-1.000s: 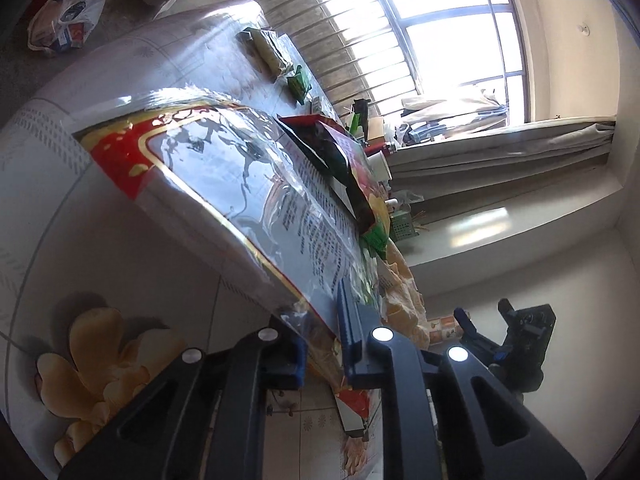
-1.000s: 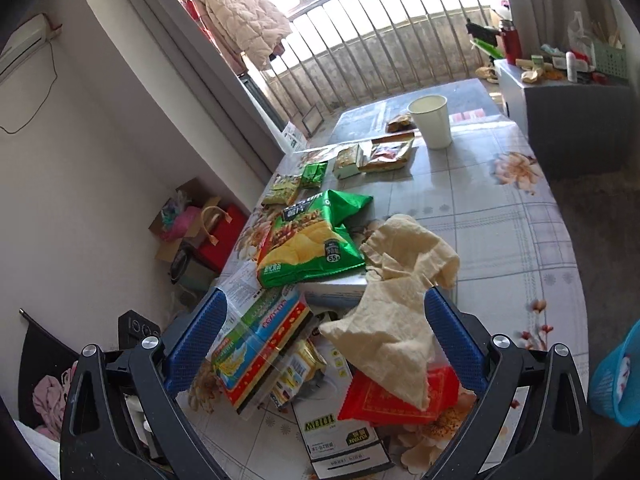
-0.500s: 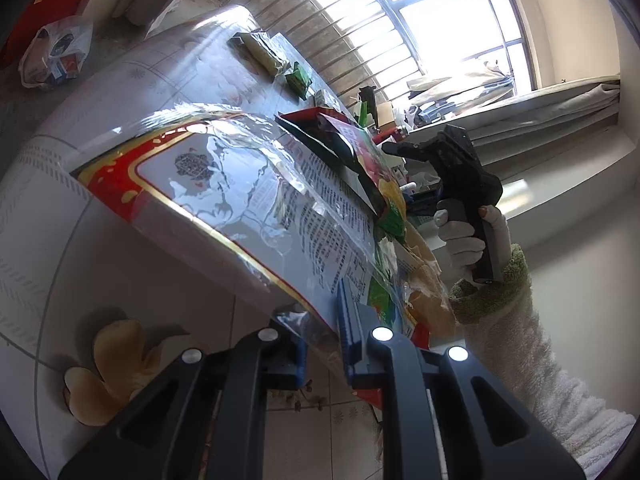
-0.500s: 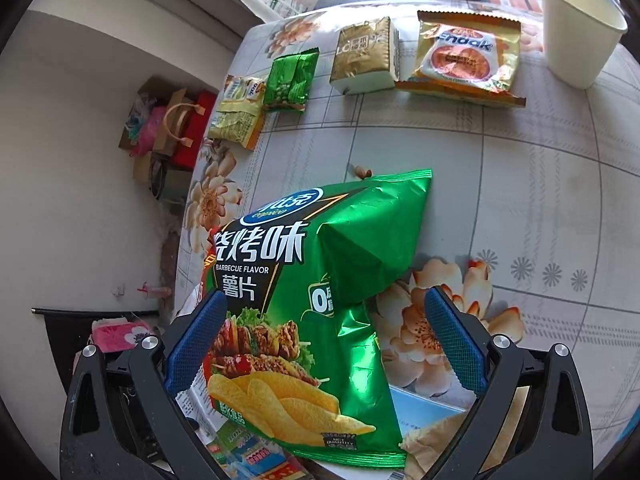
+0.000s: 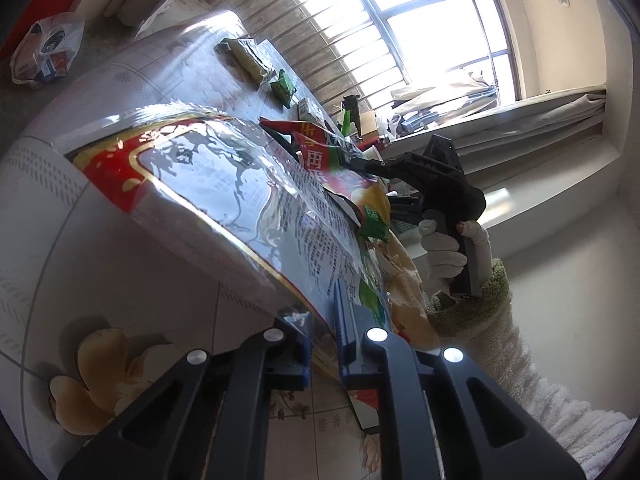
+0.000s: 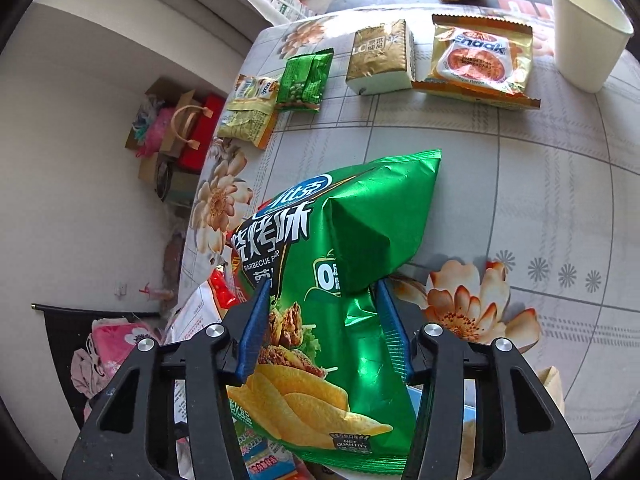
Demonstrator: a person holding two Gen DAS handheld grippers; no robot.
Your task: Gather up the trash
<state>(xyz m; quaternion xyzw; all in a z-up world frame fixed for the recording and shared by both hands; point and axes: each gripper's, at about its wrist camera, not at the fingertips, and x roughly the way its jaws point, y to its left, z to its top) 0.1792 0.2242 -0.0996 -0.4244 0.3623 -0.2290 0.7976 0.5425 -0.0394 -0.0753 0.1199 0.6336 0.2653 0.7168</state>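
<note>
A green barbecue chip bag (image 6: pixel 360 220) lies on a pile of wrappers at the near end of the flowered table (image 6: pixel 520 200). My right gripper (image 6: pixel 322 312) points down over the bag's middle. Its jaws are closing, and the blue pads pinch the foil so that it bunches up between them. In the left wrist view a gloved hand (image 5: pixel 440 248) holds that gripper beyond the pile. My left gripper (image 5: pixel 322 320) is shut on the edge of a large clear plastic wrapper (image 5: pixel 208 184) with a red and gold border, held tilted above the table.
At the far end stand a white paper cup (image 6: pixel 588 32), an orange snack packet (image 6: pixel 480 60), a gold pack (image 6: pixel 380 56), a green packet (image 6: pixel 304 76) and a yellow one (image 6: pixel 252 108). Gift bags (image 6: pixel 180 128) sit on the floor left of the table.
My right gripper swung forward and down from the wider view onto the green chip bag, then its jaws came in from wide open onto the foil. The left gripper kept its hold in place.
</note>
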